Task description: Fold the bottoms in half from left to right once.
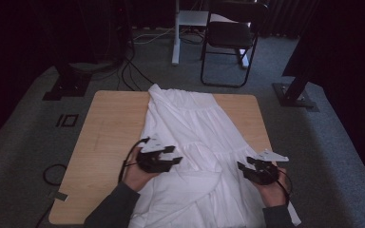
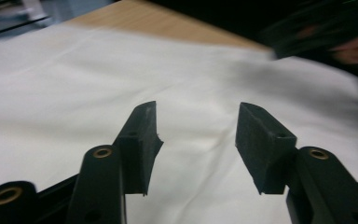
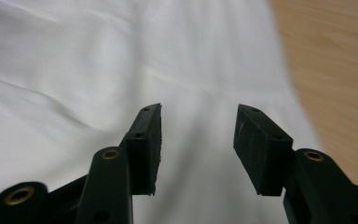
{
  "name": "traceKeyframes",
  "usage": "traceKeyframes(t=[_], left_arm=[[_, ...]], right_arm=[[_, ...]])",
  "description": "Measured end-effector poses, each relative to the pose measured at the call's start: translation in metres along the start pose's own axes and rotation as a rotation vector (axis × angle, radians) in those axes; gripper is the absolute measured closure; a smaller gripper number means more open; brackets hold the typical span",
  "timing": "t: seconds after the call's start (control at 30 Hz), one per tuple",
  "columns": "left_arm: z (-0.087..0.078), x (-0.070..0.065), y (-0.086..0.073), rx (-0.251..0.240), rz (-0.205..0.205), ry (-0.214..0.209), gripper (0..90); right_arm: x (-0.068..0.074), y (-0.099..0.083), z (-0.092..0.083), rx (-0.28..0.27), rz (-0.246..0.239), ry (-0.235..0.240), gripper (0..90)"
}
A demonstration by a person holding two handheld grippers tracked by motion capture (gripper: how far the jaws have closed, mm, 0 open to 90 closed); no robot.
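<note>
From above we see a chair (image 1: pixel 230 35) behind the surface (image 1: pixel 109 123); up close, both claws, left (image 1: pixel 173 156) and right (image 1: pixel 244 165), released over the white garment (image 1: pixel 190 128).

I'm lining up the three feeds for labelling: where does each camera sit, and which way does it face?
High view: fixed above the person's side, looking forward and down on the wooden table and white garment; both forearms show, with the left gripper and right gripper.
Left gripper view: rides the left gripper, looking along its open jaws over the cloth; the other hand shows top right.
Right gripper view: rides the right gripper, jaws open above the cloth near the table edge.
Shared: all see the garment and table.
</note>
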State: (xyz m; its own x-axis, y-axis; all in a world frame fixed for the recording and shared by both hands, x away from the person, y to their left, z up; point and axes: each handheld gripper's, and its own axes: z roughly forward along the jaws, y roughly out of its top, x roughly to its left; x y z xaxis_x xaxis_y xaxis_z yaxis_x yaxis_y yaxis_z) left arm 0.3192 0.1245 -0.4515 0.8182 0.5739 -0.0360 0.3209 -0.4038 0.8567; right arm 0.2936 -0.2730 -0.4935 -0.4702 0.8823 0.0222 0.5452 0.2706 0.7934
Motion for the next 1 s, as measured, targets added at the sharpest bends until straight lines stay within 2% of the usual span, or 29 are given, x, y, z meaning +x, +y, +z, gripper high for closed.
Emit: traceKeyframes(t=[0.03,0.07,0.1,0.17,0.2,0.23,0.3,0.33,0.4,0.43,0.47,0.5,0.53,0.57,0.6,0.63,0.67,0.7,0.73,0.77,0.8,0.83,0.93,1.0], left_arm=[[-0.008,0.009,-0.009,0.011,-0.022,0.041,48.1],[-0.014,0.017,-0.019,0.030,-0.043,0.081,46.8],[-0.020,0.025,-0.029,0.050,-0.069,0.118,46.8],[-0.028,0.036,-0.052,0.094,-0.105,0.177,45.7],[-0.030,0.040,-0.062,0.119,-0.117,0.211,42.9],[-0.032,0.045,-0.072,0.137,-0.139,0.229,42.9],[-0.033,0.052,-0.087,0.161,-0.183,0.259,39.6],[-0.032,0.056,-0.092,0.175,-0.197,0.282,37.2],[-0.030,0.062,-0.100,0.185,-0.256,0.279,31.7],[-0.028,0.064,-0.102,0.197,-0.269,0.280,29.5],[-0.028,0.064,-0.102,0.197,-0.269,0.280,29.3],[-0.019,0.065,-0.105,0.226,-0.273,0.272,29.4],[-0.014,0.064,-0.106,0.251,-0.271,0.272,29.4],[-0.003,0.062,-0.108,0.302,-0.254,0.260,34.4],[-0.003,0.062,-0.108,0.302,-0.254,0.260,46.5],[0.000,0.057,-0.107,0.297,-0.209,0.222,62.5],[0.000,0.057,-0.107,0.297,-0.209,0.222,77.9],[0.001,0.052,-0.104,0.288,-0.195,0.219,86.4],[0.000,0.048,-0.101,0.268,-0.174,0.214,86.4],[-0.002,0.046,-0.098,0.256,-0.159,0.209,87.7],[-0.007,0.042,-0.093,0.230,-0.150,0.218,87.7],[-0.012,0.041,-0.089,0.220,-0.142,0.229,87.9],[-0.035,0.036,-0.070,0.146,-0.134,0.265,88.0],[-0.054,0.026,-0.052,0.094,-0.111,0.307,88.0]], right_arm=[[0.007,0.005,0.004,0.001,-0.014,0.027,52.5],[0.019,0.013,0.017,0.027,-0.037,0.061,53.0],[0.019,0.013,0.017,0.027,-0.037,0.061,53.0],[0.029,0.016,0.032,0.060,-0.052,0.095,52.5],[0.037,0.016,0.048,0.091,-0.064,0.112,50.3],[0.037,0.016,0.048,0.091,-0.064,0.112,50.3],[0.039,0.014,0.064,0.131,-0.045,0.114,48.7],[0.038,0.013,0.072,0.144,-0.026,0.136,47.9],[0.036,0.010,0.083,0.170,0.016,0.188,44.9],[0.037,0.009,0.087,0.184,0.017,0.205,44.7],[0.037,0.009,0.087,0.184,0.017,0.205,44.7],[0.044,0.008,0.090,0.196,-0.023,0.230,65.4],[0.044,0.008,0.090,0.196,-0.023,0.230,65.4],[0.048,0.010,0.087,0.189,-0.057,0.218,80.0],[0.048,0.010,0.087,0.189,-0.057,0.218,80.0],[0.052,0.013,0.080,0.168,-0.094,0.206,87.5],[0.052,0.013,0.080,0.168,-0.094,0.206,87.5],[0.053,0.017,0.071,0.142,-0.113,0.206,88.3],[0.053,0.017,0.071,0.142,-0.113,0.206,88.3],[0.054,0.021,0.062,0.111,-0.127,0.199,88.5],[0.054,0.021,0.062,0.111,-0.127,0.199,88.5],[0.054,0.024,0.054,0.086,-0.132,0.195,88.6],[0.050,0.035,0.030,0.011,-0.132,0.181,88.8],[0.045,0.044,0.009,-0.053,-0.137,0.142,89.0]])
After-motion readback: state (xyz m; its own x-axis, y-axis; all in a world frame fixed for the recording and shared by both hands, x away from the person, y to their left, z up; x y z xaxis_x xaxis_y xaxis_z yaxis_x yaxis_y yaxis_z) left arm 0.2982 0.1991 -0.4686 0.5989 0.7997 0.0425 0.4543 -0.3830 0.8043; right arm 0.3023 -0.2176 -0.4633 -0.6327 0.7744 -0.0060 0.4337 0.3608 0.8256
